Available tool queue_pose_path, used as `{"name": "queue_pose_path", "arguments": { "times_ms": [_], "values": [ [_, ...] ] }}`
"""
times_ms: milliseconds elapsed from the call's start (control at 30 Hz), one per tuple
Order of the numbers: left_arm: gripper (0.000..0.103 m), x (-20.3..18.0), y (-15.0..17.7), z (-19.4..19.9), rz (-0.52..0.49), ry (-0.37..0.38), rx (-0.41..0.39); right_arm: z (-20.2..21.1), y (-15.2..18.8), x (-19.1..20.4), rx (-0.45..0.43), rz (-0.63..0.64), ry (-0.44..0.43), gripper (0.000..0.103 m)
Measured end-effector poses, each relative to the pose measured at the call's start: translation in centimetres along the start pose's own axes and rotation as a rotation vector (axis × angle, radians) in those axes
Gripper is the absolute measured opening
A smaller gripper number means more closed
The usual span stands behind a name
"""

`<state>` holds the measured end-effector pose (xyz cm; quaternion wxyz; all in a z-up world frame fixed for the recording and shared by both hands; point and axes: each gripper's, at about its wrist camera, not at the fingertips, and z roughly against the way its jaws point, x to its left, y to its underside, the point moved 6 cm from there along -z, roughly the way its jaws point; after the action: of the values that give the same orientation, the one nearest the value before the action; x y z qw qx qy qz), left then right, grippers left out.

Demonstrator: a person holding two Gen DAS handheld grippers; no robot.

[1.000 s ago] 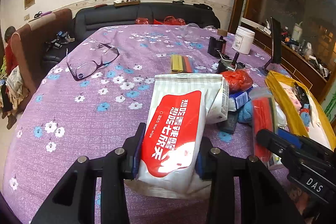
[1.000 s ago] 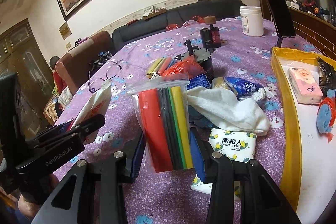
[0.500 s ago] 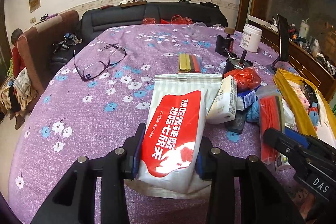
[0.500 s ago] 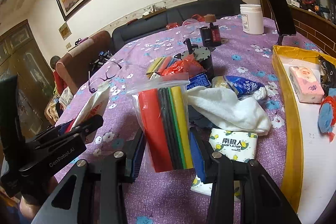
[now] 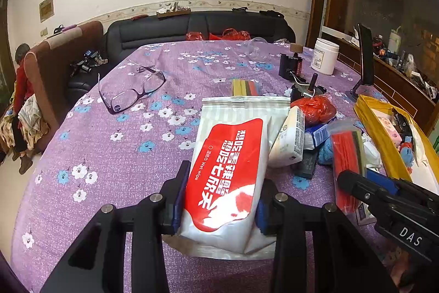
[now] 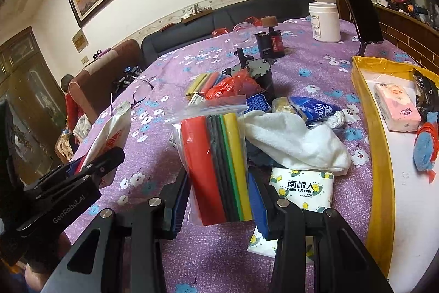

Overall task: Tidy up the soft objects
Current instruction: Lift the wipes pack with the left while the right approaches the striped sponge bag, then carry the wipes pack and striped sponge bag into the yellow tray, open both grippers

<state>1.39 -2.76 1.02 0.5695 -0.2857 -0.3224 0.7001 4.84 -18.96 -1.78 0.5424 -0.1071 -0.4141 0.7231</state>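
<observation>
In the left wrist view my left gripper [image 5: 221,199] is shut on a white wet-wipe pack [image 5: 227,155] with a red label, which is held upright over the purple flowered tablecloth [image 5: 109,150]. In the right wrist view my right gripper [image 6: 219,199] is shut on a clear zip bag of red, black, green and yellow strips [image 6: 216,164]. Just right of that bag lie a white towel [image 6: 296,142], a lemon-print tissue pack [image 6: 301,188] and a blue tissue pack [image 6: 315,109]. A yellow-rimmed tray [image 6: 381,155] at the right holds a pink tissue pack [image 6: 396,109].
Eyeglasses [image 5: 131,92] lie on the left of the table. A red plastic bag [image 5: 315,106], a black device [image 6: 260,73], a white jar [image 6: 325,21] and a phone on a stand [image 6: 356,7] stand further back. A person [image 5: 22,89] sits beyond the table's left edge, by a sofa [image 5: 197,26].
</observation>
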Motion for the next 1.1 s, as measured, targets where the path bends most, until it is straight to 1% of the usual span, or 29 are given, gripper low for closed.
{"name": "queue_pose_path", "arguments": {
  "times_ms": [233,667,1100],
  "values": [
    [0.038,-0.2,0.0,0.2,-0.012,-0.005,-0.01,0.1,0.0,0.0,-0.005,0.003,0.004,0.045],
    [0.038,-0.1,0.0,0.4,-0.016,-0.018,-0.015,0.9,0.0,0.0,-0.04,0.006,0.02,0.045],
    [0.038,-0.2,-0.2,0.5,-0.022,-0.022,-0.024,1.2,0.0,0.1,-0.05,0.004,0.034,0.045]
  ]
}}
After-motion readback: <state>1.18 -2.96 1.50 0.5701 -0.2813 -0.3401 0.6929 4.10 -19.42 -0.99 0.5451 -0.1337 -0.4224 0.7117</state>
